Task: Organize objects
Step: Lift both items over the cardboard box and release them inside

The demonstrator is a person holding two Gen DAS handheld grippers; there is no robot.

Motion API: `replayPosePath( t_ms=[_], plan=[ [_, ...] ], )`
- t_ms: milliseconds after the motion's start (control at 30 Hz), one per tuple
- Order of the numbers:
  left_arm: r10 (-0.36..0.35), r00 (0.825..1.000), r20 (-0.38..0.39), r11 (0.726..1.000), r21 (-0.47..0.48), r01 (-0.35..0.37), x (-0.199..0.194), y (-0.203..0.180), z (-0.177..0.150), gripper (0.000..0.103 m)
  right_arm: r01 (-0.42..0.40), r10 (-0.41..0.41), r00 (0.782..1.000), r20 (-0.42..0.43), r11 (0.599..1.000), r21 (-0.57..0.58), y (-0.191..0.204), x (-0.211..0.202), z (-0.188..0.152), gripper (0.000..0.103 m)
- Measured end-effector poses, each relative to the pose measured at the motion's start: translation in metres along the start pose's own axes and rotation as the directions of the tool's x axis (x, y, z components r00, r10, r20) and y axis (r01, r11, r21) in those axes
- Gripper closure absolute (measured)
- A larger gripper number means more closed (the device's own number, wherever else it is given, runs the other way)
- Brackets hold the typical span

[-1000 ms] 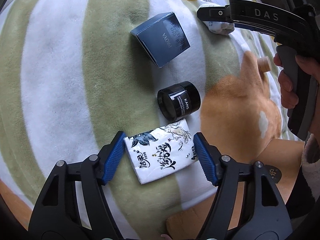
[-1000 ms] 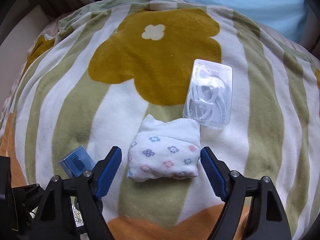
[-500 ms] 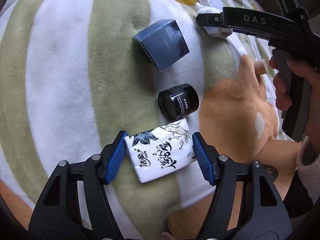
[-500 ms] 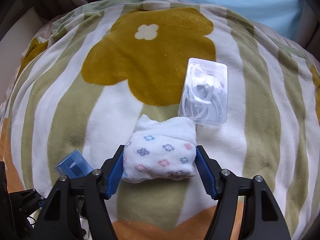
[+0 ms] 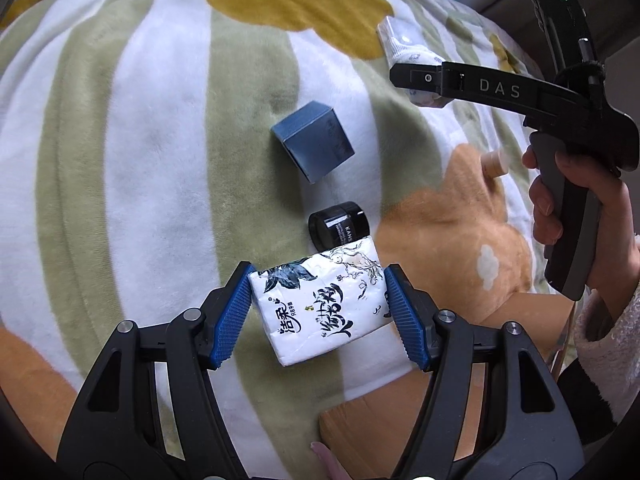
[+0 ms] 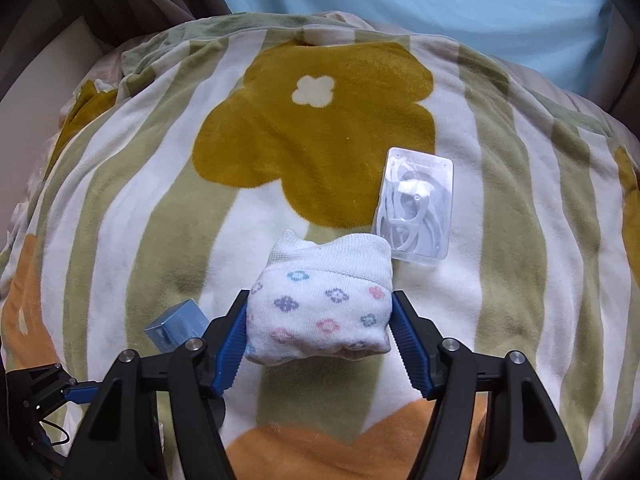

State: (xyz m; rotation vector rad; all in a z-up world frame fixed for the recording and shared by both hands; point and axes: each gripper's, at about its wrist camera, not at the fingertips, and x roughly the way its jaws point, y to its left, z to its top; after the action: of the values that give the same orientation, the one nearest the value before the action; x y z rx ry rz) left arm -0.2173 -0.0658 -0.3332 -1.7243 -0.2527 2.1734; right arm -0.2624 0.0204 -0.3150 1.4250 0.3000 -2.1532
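My left gripper (image 5: 320, 312) is shut on a white tissue pack (image 5: 320, 304) with black calligraphy, held just above the striped blanket (image 5: 120, 160). A black cream jar (image 5: 339, 227) lies just beyond it, and a blue box (image 5: 314, 146) farther on. My right gripper (image 6: 320, 336) is shut on a rolled white sock bundle (image 6: 320, 312) with small coloured flowers, lifted off the blanket. It also shows in the left wrist view (image 5: 416, 64), behind the right gripper's body. A clear plastic case with white earphones (image 6: 414, 206) lies just beyond it to the right.
The blue box (image 6: 176, 324) sits left of the right gripper. A small beige cap (image 5: 494, 162) lies on the orange patch. The blanket covers a rounded bed surface; a light blue sheet (image 6: 440, 8) lies at the far end, dark edges at the sides.
Both grippers closed: the left on the tissue pack, the right on the sock bundle. Both have lifted their loads off the blanket, and the views have pulled back.
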Motion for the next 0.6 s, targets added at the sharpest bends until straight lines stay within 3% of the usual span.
replayPosePath(
  t_ms=[333,600],
  plan=[
    [-0.013,0.994,0.110,1.000,-0.012,0.015,-0.062,-0.018,-0.008,0.040,-0.042,0.045,0.997,0.058,0.998,-0.054,0.011,-0.058,0.001,0.040],
    [-0.014,0.982,0.190,1.000,-0.022,0.019,-0.108,-0.052,-0.037,0.040,-0.088,0.102,0.988,0.112,0.988,-0.129,0.021,-0.129,-0.020,0.040]
  ],
)
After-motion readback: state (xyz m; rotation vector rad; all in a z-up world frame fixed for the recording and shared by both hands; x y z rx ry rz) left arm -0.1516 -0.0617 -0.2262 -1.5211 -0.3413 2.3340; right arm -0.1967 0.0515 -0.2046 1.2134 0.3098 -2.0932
